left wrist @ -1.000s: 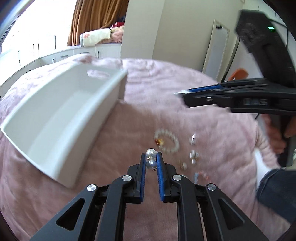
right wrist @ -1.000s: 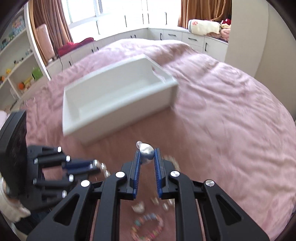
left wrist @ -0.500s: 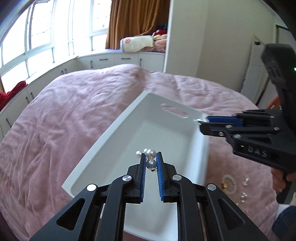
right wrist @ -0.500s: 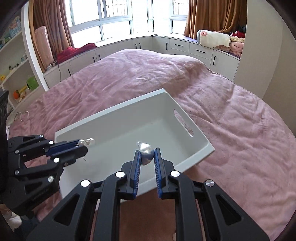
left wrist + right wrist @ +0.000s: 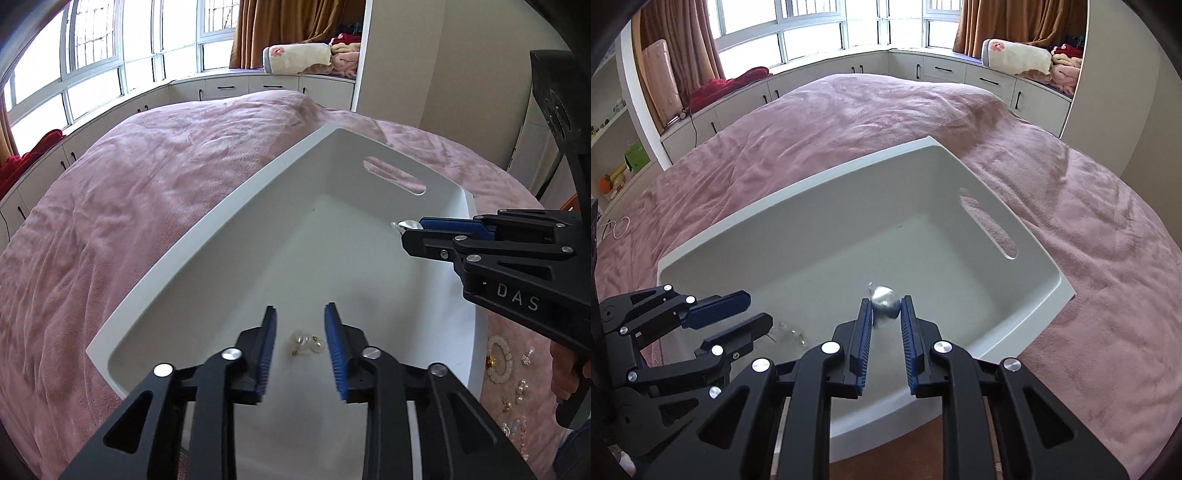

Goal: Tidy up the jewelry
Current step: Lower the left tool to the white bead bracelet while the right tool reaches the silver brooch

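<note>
Pearl earring (image 5: 304, 341) on white bin (image 5: 207, 236) floor — below left claw (image 5: 300, 325), jaws opening, nothing between.

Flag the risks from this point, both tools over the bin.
1. Right tool is opening with the silver earring between its pads, above the white bin; it could bounce or snag on the ribbed pads.
2. Left tool is opening just over the dropped pearl earring; a low withdrawal might catch it.

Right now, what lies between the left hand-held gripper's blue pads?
In the left wrist view, a small pearl earring cluster lies loose on the white plastic bin floor between its opening jaws.
</note>
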Demonstrator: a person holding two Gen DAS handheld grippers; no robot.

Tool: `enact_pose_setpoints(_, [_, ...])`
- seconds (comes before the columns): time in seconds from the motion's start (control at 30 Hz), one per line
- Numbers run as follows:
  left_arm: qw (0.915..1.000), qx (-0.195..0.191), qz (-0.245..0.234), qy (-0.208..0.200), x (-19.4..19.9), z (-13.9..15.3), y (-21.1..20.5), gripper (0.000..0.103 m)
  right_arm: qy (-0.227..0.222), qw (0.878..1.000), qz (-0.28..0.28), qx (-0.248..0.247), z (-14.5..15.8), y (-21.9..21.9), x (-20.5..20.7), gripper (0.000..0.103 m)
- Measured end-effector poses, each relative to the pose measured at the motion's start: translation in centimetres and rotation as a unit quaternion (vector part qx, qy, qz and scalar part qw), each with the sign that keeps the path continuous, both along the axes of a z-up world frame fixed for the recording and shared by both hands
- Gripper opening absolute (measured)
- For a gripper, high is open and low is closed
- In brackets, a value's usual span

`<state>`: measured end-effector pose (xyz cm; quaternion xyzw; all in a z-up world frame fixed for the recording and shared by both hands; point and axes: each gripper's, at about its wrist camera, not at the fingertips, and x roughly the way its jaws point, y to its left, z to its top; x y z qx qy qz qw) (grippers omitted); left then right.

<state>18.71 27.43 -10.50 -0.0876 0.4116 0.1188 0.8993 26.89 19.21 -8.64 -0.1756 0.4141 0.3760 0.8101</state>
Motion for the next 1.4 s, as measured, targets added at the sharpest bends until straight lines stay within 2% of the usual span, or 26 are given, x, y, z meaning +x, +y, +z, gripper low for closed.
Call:
enact_pose_setpoints(0.03, [1.0,0.004,0.001,-0.002,-0.1,0.2,-0.1,0.046,0.001,1.0,-0.001,0.002,0.1,-0.1,0.1,0.026])
enact_pose_setpoints(0.17, [0.9998,0.005,0.003,-0.018,-0.5,1.7,-0.6,0.053,-0.009,1.0,-0.005,0.02,1.8,-1.5,0.0,0.048])
enact_pose_setpoints(0.2, [0.9996,0.008,0.003,-0.026,-0.6,2.2,-0.8,0.056,-0.013,1.0,-0.006,0.025,2.4,-2.1,0.0,0.049])
enact_pose_setpoints(0.33, [0.9984,0.019,-0.016,-0.051,-1.0,4.6,-2.6,0.059,-0.024,0.999,-0.005,0.04,4.8,-5.1,-0.1,0.052])
enact_pose_setpoints(0.53, [0.9931,0.019,-0.05,-0.105,-1.9,8.5,-6.9,0.08,-0.07,0.996,-0.011,0.057,8.0,-11.4,-1.2,0.078])
enact_pose_setpoints(0.73, [0.9856,0.029,-0.094,-0.137,-2.6,10.8,-12.3,0.092,-0.078,0.994,-0.038,0.072,8.7,-18.4,-2.0,0.09])
enact_pose_setpoints(0.87, [0.9837,0.018,-0.108,-0.143,-2.9,10.7,-15.2,0.094,-0.082,0.994,-0.051,0.056,7.0,-22.1,-3.0,0.094])
enact_pose_setpoints(1.07, [0.9863,-0.009,-0.117,-0.116,-1.5,7.5,-18.6,0.096,-0.071,0.995,-0.07,0.017,2.6,-25.5,-3.5,0.094])
enact_pose_setpoints(1.27, [0.9888,0.011,-0.128,-0.076,0.8,2.5,-20.8,0.096,-0.048,0.996,-0.072,-0.014,-2.1,-26.8,-3.4,0.082])
enact_pose_setpoints(1.4, [0.9893,0.044,-0.129,-0.051,2.3,-0.5,-21.7,0.096,-0.04,0.997,-0.061,-0.032,-4.8,-27.1,-3.7,0.076])
